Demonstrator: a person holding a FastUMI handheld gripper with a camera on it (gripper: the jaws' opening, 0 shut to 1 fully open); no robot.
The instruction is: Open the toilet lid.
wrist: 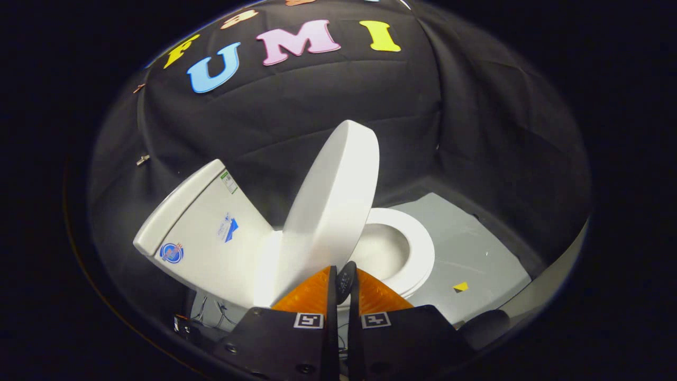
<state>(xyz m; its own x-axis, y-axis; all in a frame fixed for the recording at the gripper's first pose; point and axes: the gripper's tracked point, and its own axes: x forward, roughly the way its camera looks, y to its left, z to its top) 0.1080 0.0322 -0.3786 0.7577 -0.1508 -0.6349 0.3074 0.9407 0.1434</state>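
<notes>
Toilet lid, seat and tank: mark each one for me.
toilet lid [330, 211]: gripper view, on its broad raised face just ahead of the closed jaws.
seat [420, 254]: gripper view, on its ring beside the bowl.
tank [211, 233]: gripper view, on its side wall.

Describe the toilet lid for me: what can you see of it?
The toilet lid is a white, glossy oval that looks like hard plastic. It stands raised and tilted, hinged beside the tank, leaving the seat and bowl uncovered. Its lower edge sits just ahead of the orange fingers, which are nearly closed; whether they touch it is unclear.
</notes>
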